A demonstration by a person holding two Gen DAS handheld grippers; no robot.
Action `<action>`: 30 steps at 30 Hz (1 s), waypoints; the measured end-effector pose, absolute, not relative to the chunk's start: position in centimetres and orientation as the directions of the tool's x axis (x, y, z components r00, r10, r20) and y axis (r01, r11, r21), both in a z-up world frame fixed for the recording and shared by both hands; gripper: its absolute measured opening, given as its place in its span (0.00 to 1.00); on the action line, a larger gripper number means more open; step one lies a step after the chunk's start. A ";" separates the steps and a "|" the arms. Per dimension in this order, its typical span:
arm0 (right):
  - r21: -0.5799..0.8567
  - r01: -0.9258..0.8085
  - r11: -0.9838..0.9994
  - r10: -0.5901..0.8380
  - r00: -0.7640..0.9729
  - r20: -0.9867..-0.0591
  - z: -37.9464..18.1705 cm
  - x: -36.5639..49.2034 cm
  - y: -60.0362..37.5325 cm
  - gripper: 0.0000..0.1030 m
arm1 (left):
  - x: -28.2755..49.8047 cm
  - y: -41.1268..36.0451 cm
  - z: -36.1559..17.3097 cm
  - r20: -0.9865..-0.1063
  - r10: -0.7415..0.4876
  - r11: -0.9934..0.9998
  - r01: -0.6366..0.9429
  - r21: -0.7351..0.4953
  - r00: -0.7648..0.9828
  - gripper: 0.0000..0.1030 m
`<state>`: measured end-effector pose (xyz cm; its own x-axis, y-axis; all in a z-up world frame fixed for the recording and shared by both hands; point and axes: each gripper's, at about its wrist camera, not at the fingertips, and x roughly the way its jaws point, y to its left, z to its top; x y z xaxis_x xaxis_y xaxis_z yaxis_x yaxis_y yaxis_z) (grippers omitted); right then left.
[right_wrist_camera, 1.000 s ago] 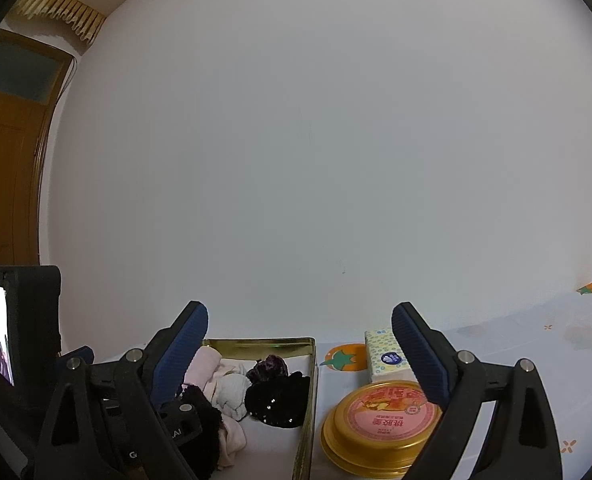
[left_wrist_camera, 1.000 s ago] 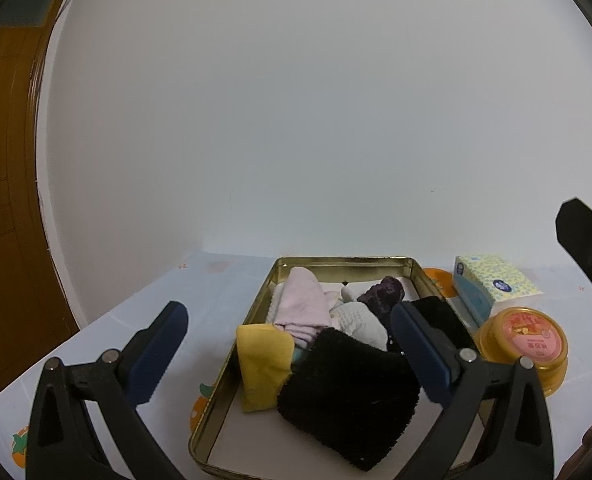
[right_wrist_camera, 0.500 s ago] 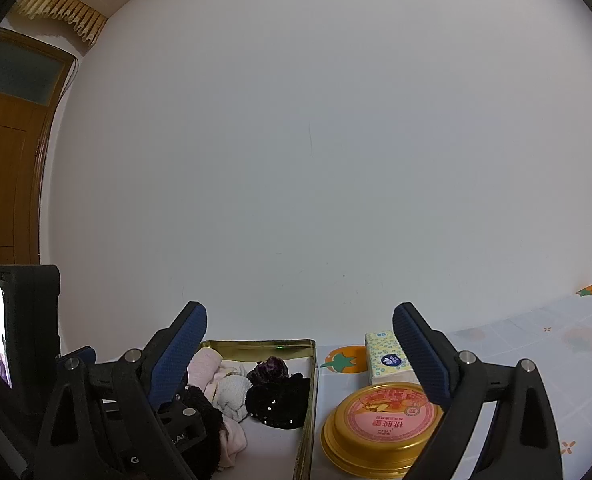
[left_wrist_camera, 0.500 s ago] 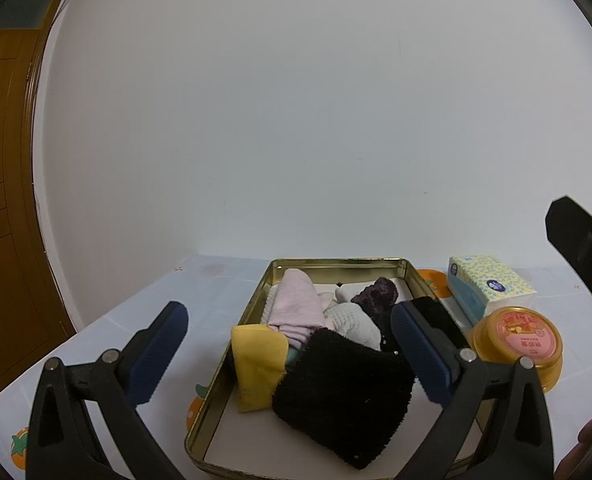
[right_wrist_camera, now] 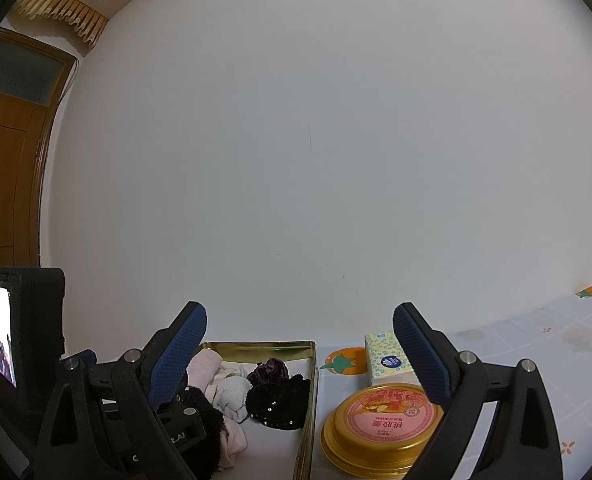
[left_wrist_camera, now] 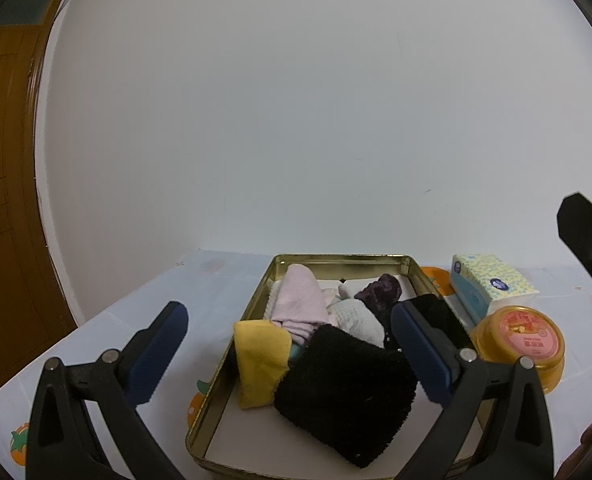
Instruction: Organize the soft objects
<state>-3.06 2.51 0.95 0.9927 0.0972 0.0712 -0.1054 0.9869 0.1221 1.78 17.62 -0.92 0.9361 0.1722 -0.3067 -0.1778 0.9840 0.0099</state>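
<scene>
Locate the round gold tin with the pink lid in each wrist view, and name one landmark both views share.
Left wrist: the round gold tin sits at right, beside the gold tray, behind the right finger.
Right wrist: the tin lies bottom centre, right of the tray.
Shared landmark: the tissue pack just behind the tin.

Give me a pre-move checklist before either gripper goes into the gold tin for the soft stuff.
1. Left gripper open, holding nothing: ok.
2. Right gripper open, holding nothing: ok.
3. Fluffy black cloth is the top, nearest item in the gold tin, unobstructed: ok.
4. Yellow cloth overlaps the black cloth's edge and may drag along: not ok.
5. Round gold can and tissue pack stand outside the tin, beside its right wall: ok.
6. Where sorted items should go: cannot tell.
</scene>
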 end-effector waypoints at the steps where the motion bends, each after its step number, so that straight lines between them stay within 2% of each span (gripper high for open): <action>1: 0.122 -0.106 0.987 0.098 0.993 0.072 1.0 -3.1 2.5 0.94 | 1.8 17.6 -0.9 -0.307 0.175 0.984 -0.180 0.011 0.936 1.00; 30: 0.130 -0.110 0.985 0.100 0.992 0.080 0.9 -3.3 2.1 0.94 | 2.1 17.7 -1.2 -0.321 0.202 0.977 -0.211 0.008 0.925 1.00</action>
